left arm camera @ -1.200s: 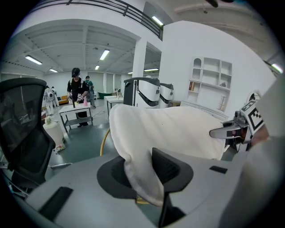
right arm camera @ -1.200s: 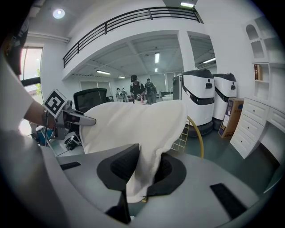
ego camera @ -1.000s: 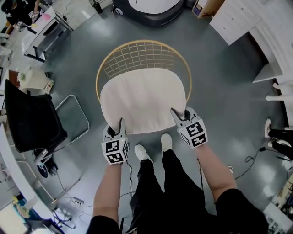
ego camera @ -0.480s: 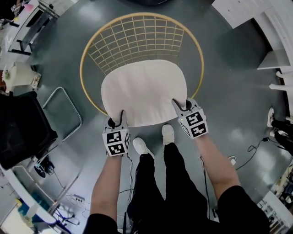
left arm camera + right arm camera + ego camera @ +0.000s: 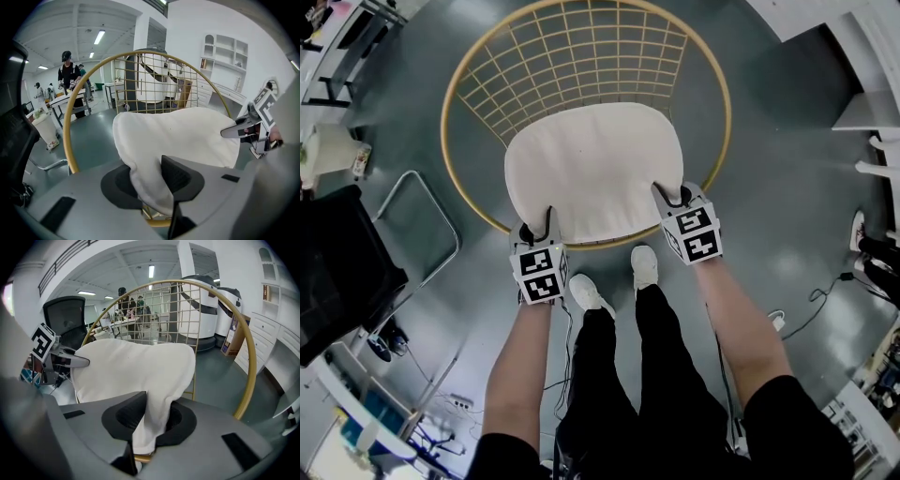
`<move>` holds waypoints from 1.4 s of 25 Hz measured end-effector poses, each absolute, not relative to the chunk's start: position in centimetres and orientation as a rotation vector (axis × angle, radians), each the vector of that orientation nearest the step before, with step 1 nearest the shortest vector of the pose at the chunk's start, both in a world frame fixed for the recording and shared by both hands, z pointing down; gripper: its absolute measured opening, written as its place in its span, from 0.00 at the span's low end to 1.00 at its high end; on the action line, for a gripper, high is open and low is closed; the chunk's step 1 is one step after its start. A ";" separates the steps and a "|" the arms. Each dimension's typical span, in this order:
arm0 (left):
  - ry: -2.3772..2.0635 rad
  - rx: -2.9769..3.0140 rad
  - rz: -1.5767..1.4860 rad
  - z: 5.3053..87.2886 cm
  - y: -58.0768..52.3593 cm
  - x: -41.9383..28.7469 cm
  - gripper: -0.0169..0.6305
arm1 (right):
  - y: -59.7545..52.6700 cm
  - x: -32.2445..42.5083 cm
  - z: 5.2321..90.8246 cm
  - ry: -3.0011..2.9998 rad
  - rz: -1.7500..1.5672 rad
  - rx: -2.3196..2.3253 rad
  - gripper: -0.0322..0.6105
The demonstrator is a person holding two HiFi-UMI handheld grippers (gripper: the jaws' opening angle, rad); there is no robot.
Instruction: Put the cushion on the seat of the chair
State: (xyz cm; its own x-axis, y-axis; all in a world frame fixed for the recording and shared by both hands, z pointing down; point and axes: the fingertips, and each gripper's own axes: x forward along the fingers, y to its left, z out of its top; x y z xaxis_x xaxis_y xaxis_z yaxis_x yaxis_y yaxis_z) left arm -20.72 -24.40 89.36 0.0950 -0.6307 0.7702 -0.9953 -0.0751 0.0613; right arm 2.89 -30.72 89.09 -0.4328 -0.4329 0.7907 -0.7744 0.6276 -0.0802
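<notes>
A cream cushion point(image 5: 593, 169) hangs flat over the round gold wire chair point(image 5: 553, 66), covering its near half. My left gripper point(image 5: 536, 229) is shut on the cushion's near left corner point(image 5: 151, 187), and the fabric is pinched between its dark pads. My right gripper point(image 5: 673, 197) is shut on the near right corner point(image 5: 149, 420) in the same way. In the left gripper view the gold rim point(image 5: 70, 122) and mesh back rise behind the cushion. In the right gripper view the gold hoop point(image 5: 248, 366) arches over it.
A black office chair point(image 5: 337, 272) with a chrome leg point(image 5: 431, 225) stands at the left. The person's white shoes point(image 5: 614, 277) sit just below the gold chair's rim. Cables point(image 5: 811, 319) lie on the grey floor at the right. White cabinets point(image 5: 862, 56) fill the upper right.
Both grippers have come down with the cushion, which now sits lower over the wire chair. The chair looks larger and its rim now runs right by both grippers.
</notes>
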 end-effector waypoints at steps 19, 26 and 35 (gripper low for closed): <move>-1.668 1.646 0.866 92.4 -24.3 -21.2 0.35 | -30.9 3.9 92.2 -1.952 0.609 1.004 0.19; -1.742 1.609 0.928 92.0 -24.2 -22.6 0.51 | -30.9 4.2 92.5 -1.934 0.627 1.036 0.25; -1.786 1.694 0.943 90.0 -24.8 -22.0 0.59 | -31.2 5.1 92.2 -1.895 0.609 1.113 0.40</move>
State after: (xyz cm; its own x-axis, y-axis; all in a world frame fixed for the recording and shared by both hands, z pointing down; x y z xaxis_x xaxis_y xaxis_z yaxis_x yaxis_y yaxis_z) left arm -22.04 -24.78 90.05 -0.1004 -0.6431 0.7591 -0.9896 -0.0142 -0.1429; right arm 5.13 -31.16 92.25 -0.2585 -0.4672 0.8455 -0.8723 0.4889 0.0034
